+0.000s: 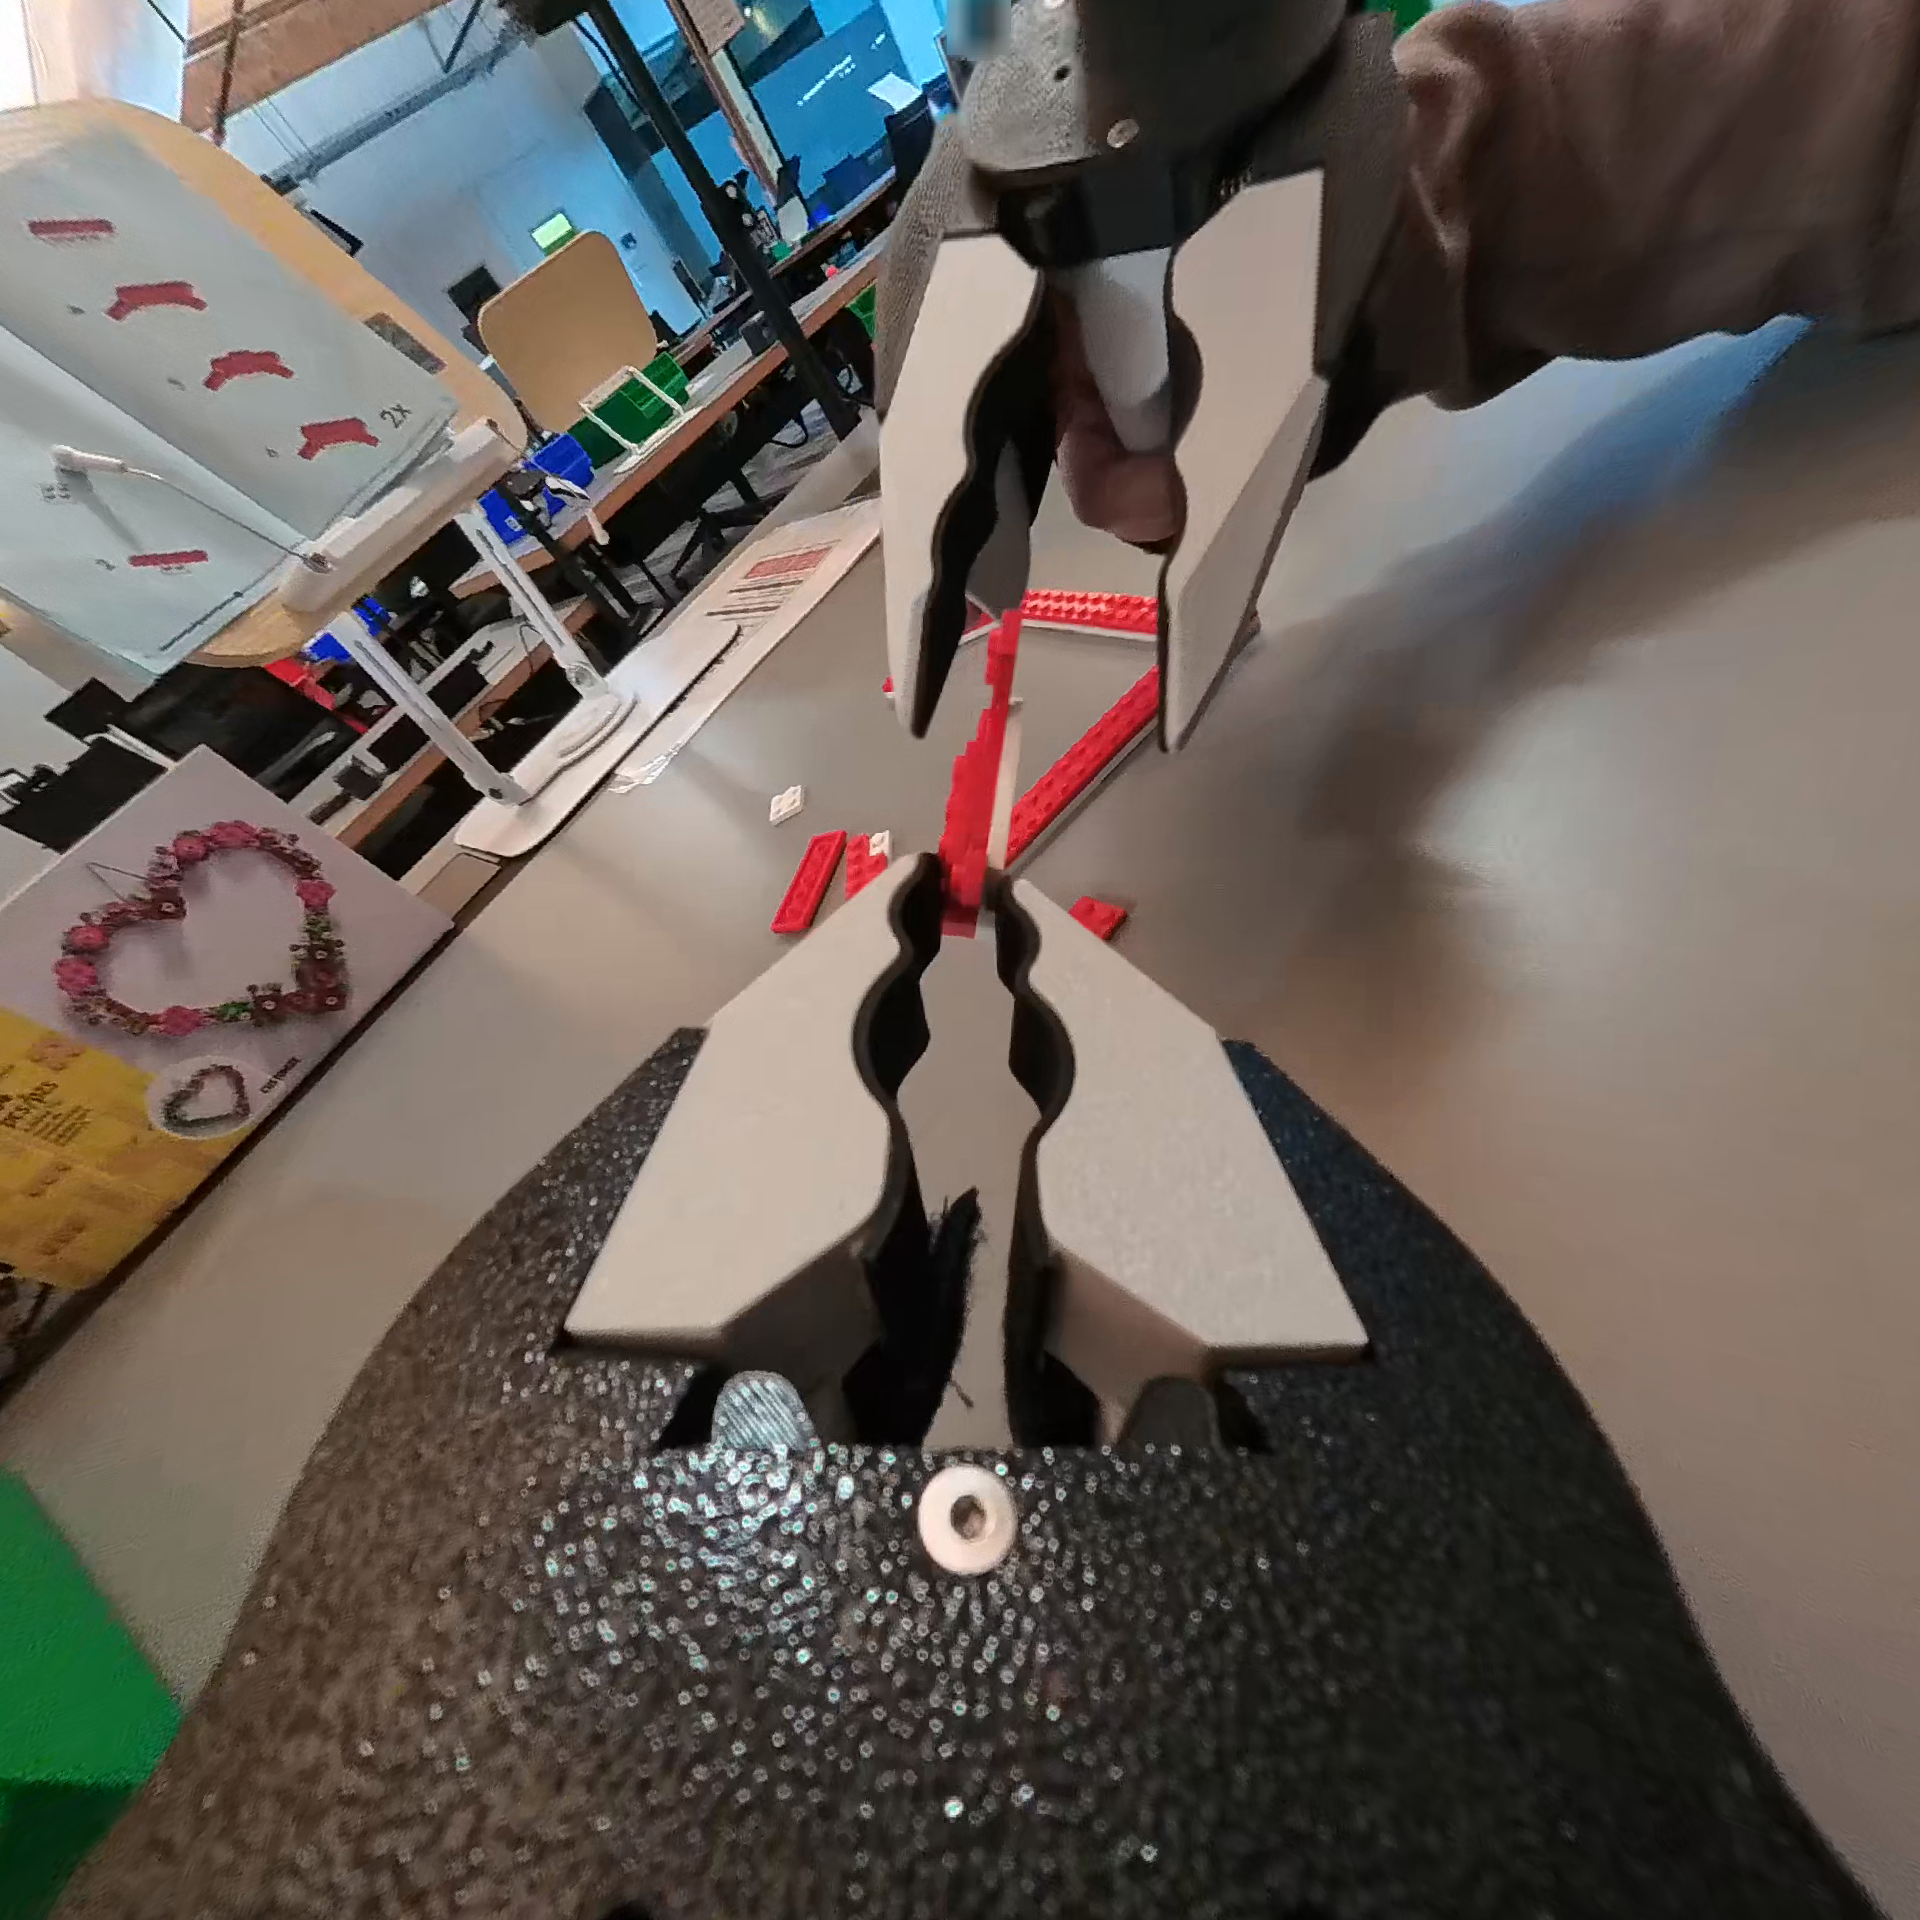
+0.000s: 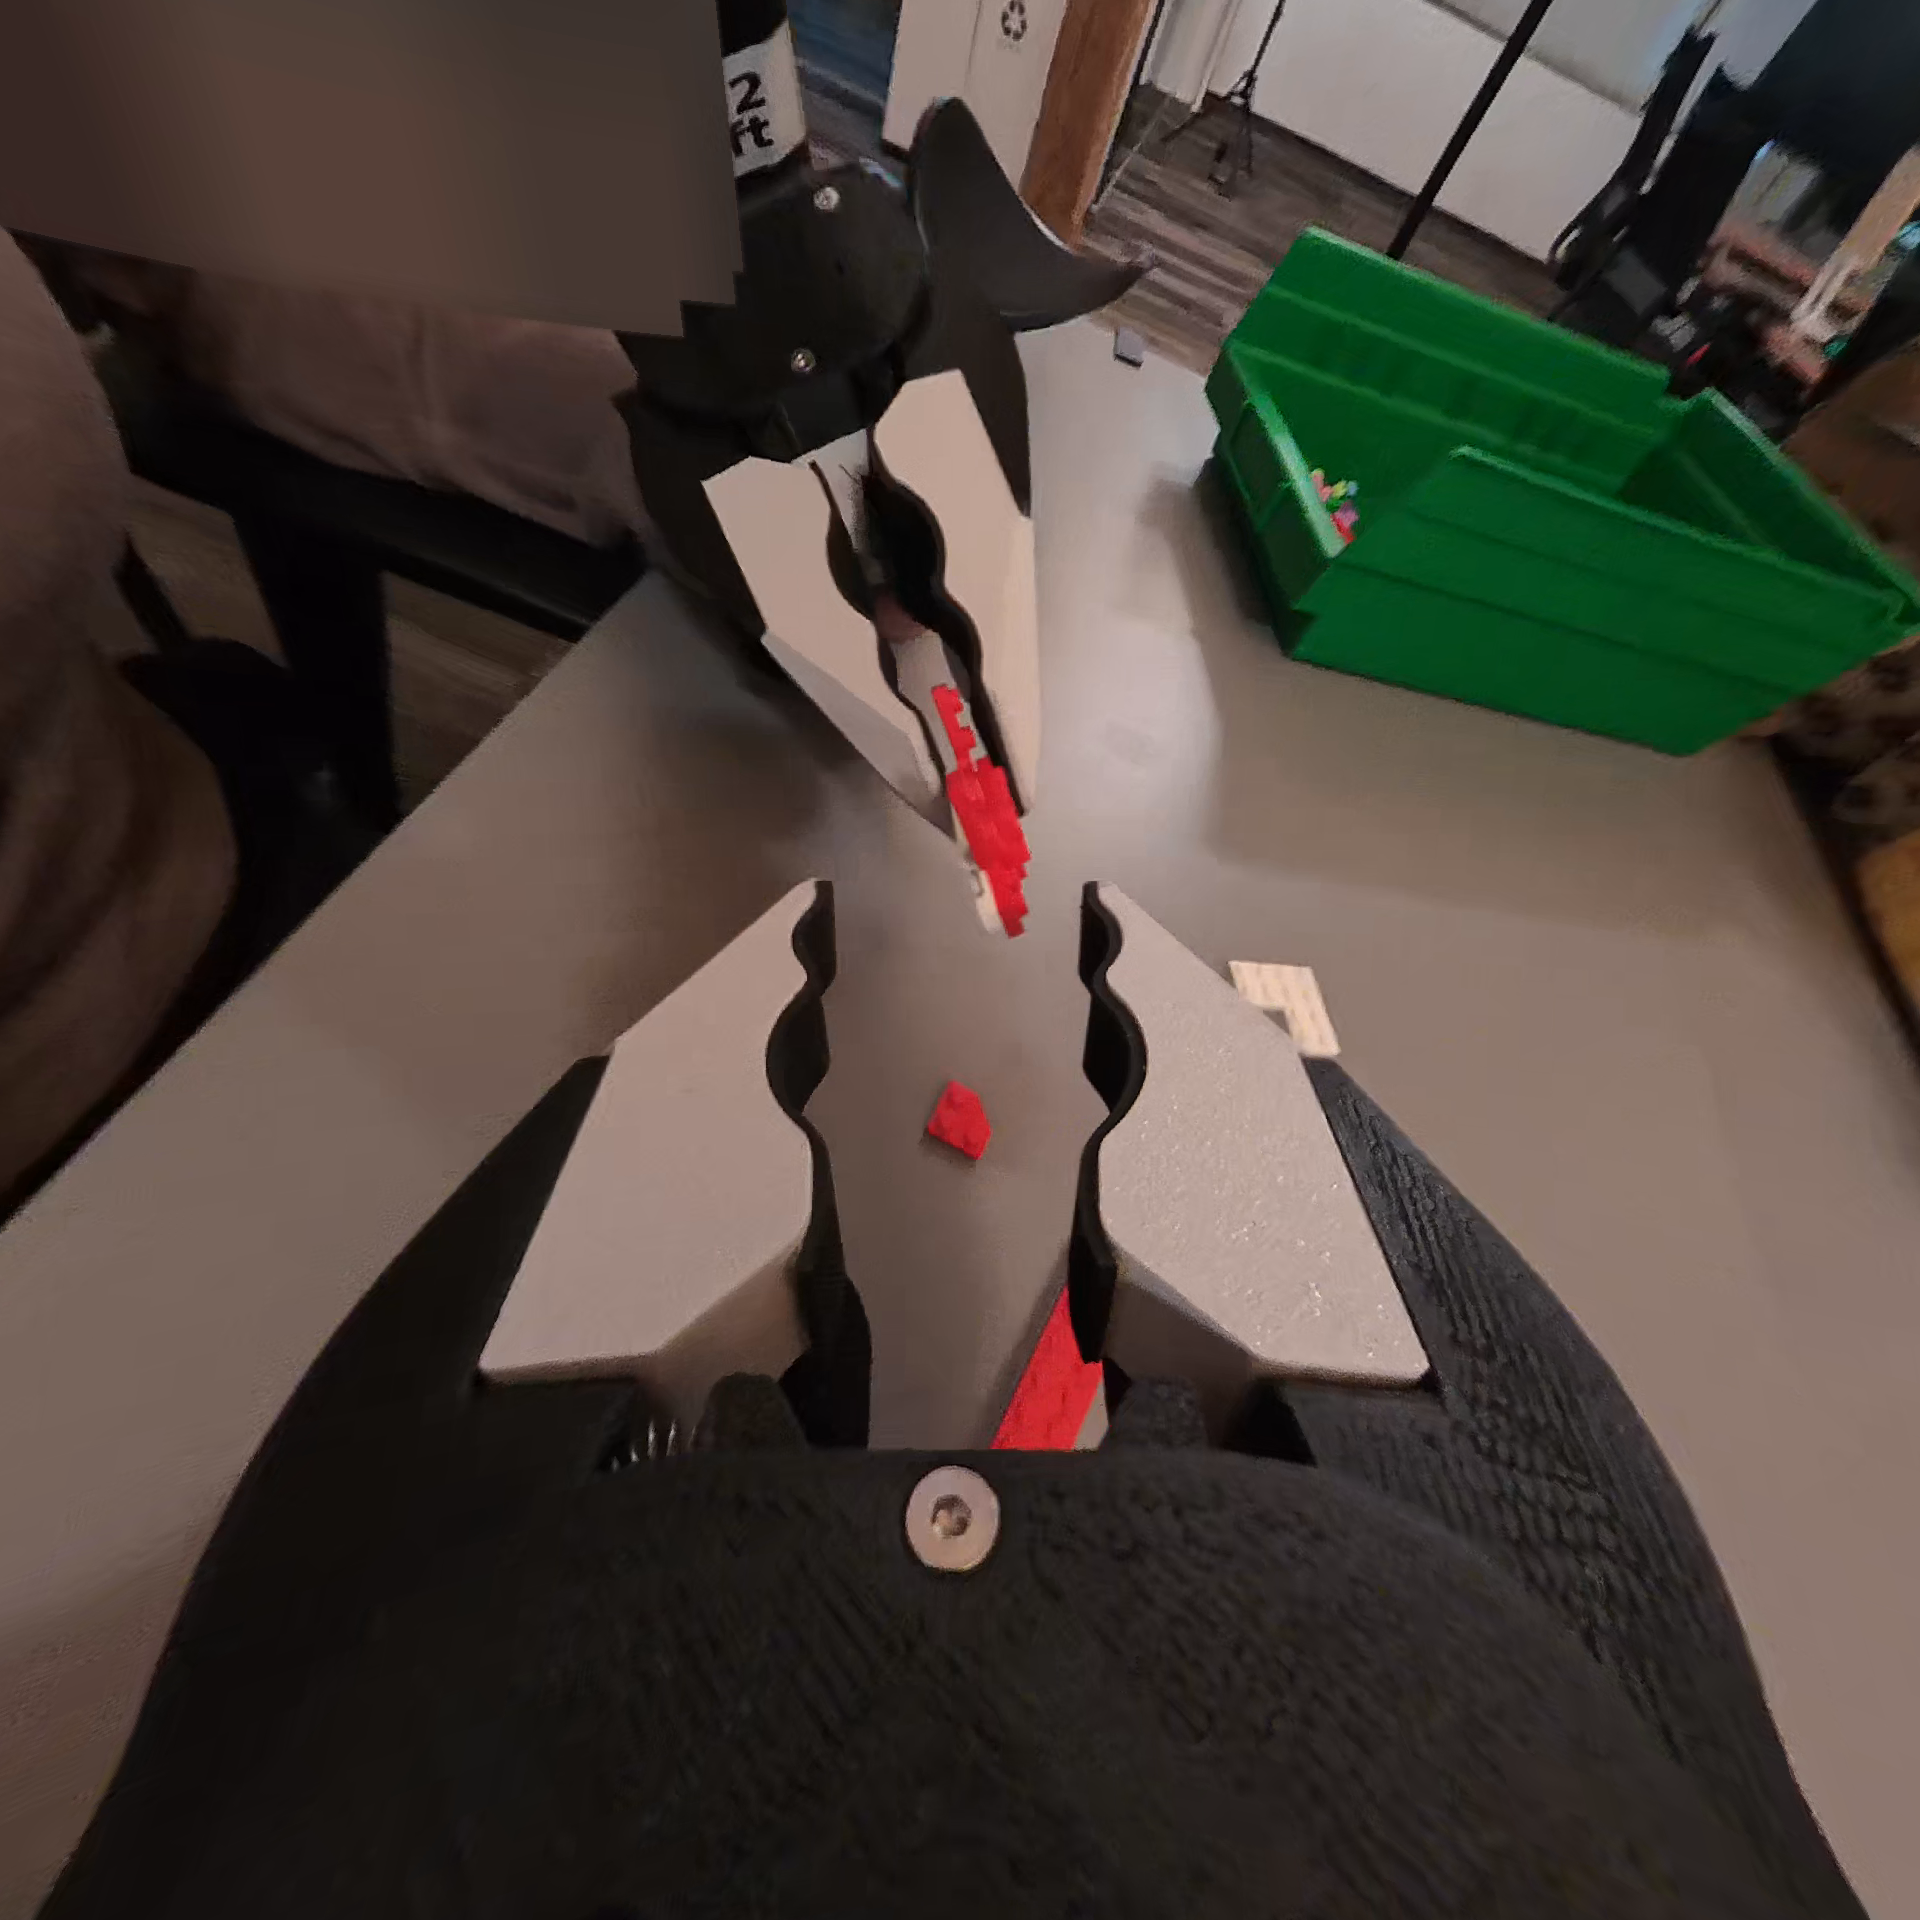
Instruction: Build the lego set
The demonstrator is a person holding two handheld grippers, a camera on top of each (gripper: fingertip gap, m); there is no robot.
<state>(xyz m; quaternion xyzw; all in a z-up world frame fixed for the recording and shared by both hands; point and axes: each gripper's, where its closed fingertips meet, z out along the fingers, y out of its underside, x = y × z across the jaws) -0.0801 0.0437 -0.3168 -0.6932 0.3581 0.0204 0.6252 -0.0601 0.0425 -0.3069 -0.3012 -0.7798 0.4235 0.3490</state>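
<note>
My left gripper (image 1: 961,888) is shut on the near end of a long, thin red Lego assembly (image 1: 977,769) and holds it above the grey table (image 1: 1507,1039). My right gripper (image 1: 1044,732) hangs open over the assembly's far end, one finger on each side, apart from it. In the right wrist view the right gripper (image 2: 956,894) is open and empty. Just beyond it the left gripper (image 2: 977,810) holds the red assembly (image 2: 997,842), which has a white piece at its tip. A small red brick (image 2: 958,1120) lies on the table between my right fingers.
Long red plates (image 1: 1086,753) and small red plates (image 1: 810,883) lie on the table beyond the grippers. A white plate (image 2: 1288,1003) lies to the right. Green bins (image 2: 1538,582) stand at the far right. An instruction booklet on a stand (image 1: 208,395) and the set's box (image 1: 197,956) are on the left. Both grippers' tips are close together, under 4 cm apart. Both grippers' tips are roughly 8 centimetres from the small red brick (image 2: 958,1120).
</note>
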